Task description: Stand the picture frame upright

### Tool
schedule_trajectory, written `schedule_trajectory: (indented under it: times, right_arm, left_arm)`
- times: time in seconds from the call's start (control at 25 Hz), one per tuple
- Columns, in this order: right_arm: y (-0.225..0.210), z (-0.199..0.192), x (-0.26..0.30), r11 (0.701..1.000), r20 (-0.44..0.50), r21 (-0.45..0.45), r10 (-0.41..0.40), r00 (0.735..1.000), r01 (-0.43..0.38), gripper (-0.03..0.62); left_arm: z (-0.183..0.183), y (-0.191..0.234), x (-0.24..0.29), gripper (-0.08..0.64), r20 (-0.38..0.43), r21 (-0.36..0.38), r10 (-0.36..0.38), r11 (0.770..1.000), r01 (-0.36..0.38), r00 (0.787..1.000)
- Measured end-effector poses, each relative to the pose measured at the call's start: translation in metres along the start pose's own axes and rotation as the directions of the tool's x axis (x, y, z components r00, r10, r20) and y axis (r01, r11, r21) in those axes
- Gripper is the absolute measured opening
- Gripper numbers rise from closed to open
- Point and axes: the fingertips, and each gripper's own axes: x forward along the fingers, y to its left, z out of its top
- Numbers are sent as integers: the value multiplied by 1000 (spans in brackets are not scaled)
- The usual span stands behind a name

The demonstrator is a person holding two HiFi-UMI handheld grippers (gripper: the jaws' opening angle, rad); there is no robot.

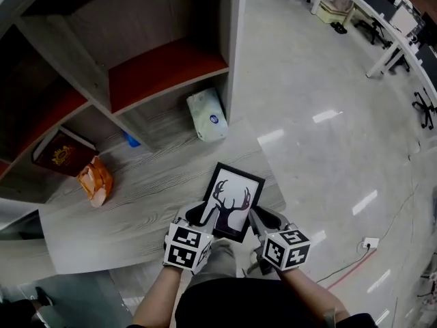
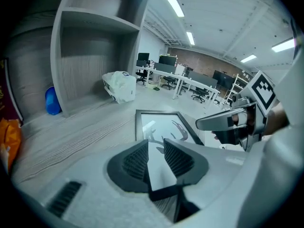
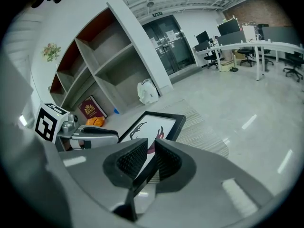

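Head view: the frame seems to lie flat at the near edge of the grey wood-grain platform, with its long axis running away from the person toward the shelf. The left gripper sits at its near left corner and the right gripper at its near right, both equally close. Each pair of jaws straddles the frame's edge, slightly parted, and by my reading the pads are not clamping. To stand it up, I judge the far end must swing upward. The glossy floor lies just to the right, and a white bag sits beyond.
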Motion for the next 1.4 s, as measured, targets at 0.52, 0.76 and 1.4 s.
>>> schedule_trajectory:
  times: [0.52, 0.76, 1.4]
  right_arm:
    - [-12, -3, 5, 991, 10, 66, -119, 993, 118, 112]
    - [-16, -5, 12, 981, 6, 114, -158, 987, 156, 147]
    - [-21, -9, 24, 962, -34, 129, -236, 971, 239, 152]
  left_arm:
    - [2, 24, 11, 129, -25, 5, -19, 1000, 19, 1000]
    - [0, 26, 18, 149, -45, -6, -45, 999, 44, 998]
    - [-5, 25, 27, 167, -80, -15, -88, 996, 87, 993]
